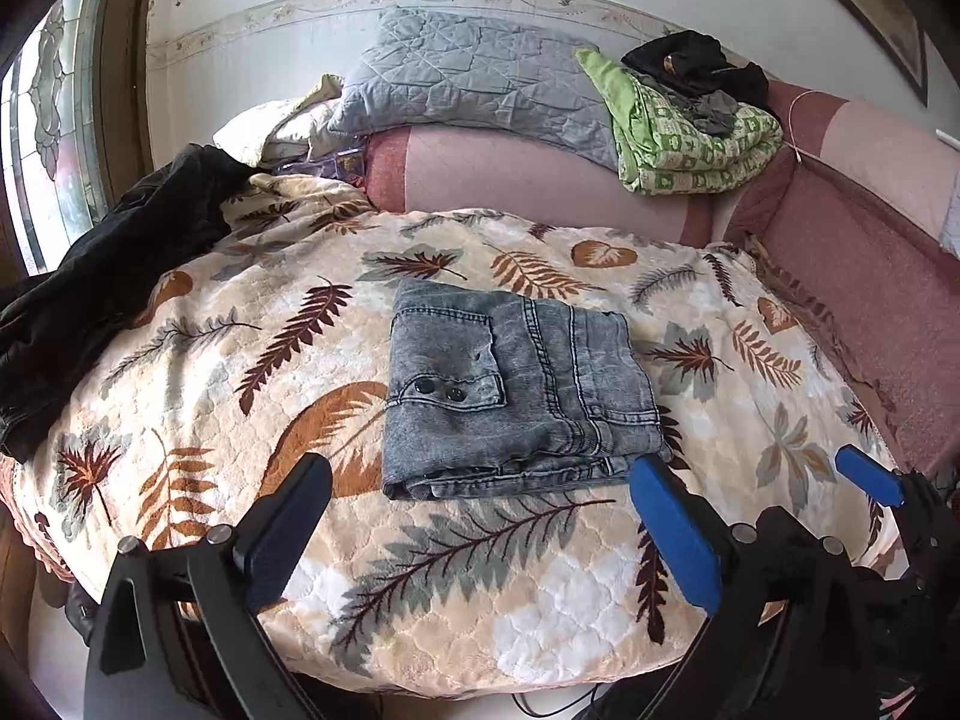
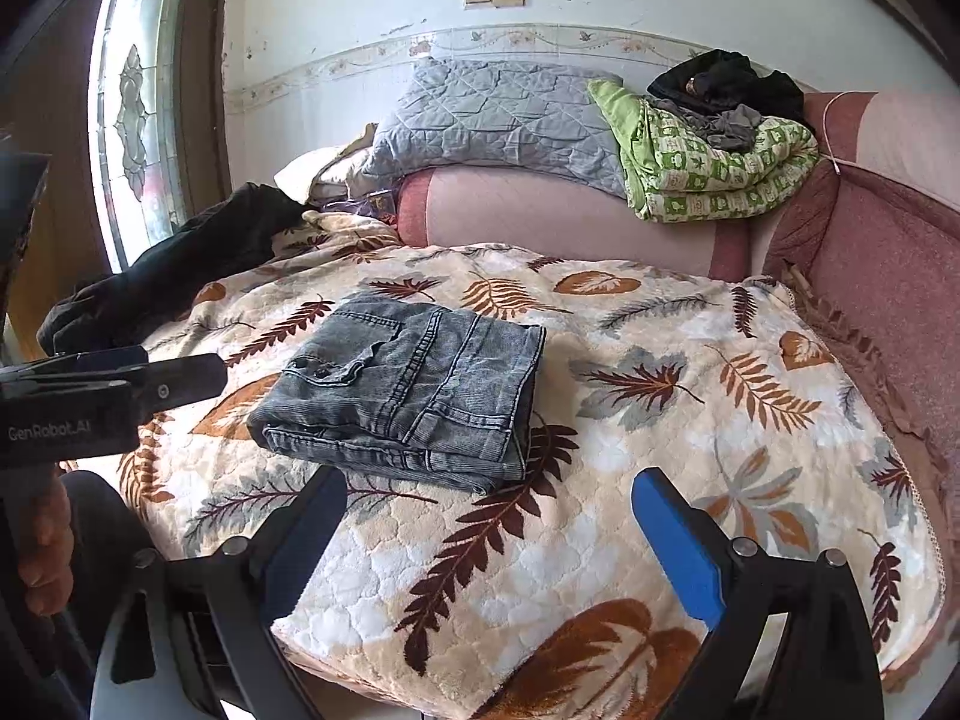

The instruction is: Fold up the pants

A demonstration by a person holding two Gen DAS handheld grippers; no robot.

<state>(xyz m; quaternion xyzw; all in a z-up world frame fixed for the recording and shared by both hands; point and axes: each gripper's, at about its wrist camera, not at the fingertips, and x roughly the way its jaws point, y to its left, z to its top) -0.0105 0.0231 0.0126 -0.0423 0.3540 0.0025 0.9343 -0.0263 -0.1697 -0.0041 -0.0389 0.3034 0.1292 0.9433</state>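
Pants (image 1: 516,384) lay folded into a compact grey denim bundle on a leaf-patterned blanket (image 1: 456,600) spread over a bed, back pocket and seams facing up. Both tools had let go: the left tool (image 1: 480,498) stood spread wide just short of the bundle's near edge, gripping nothing, and the right tool (image 2: 489,507) hung open and empty beside the bundle's near right corner, apart from the cloth. In the right wrist view the left tool showed at the left edge, level with the bundle and clear of it. The fold looked finished, or close to it. Any remaining step would likely be a light squaring-up: pressing the layered near edge flat and nudging the corners into line without dragging the top layer loose. A dark garment (image 1: 108,276) lay heaped at the blanket's far left, well apart.
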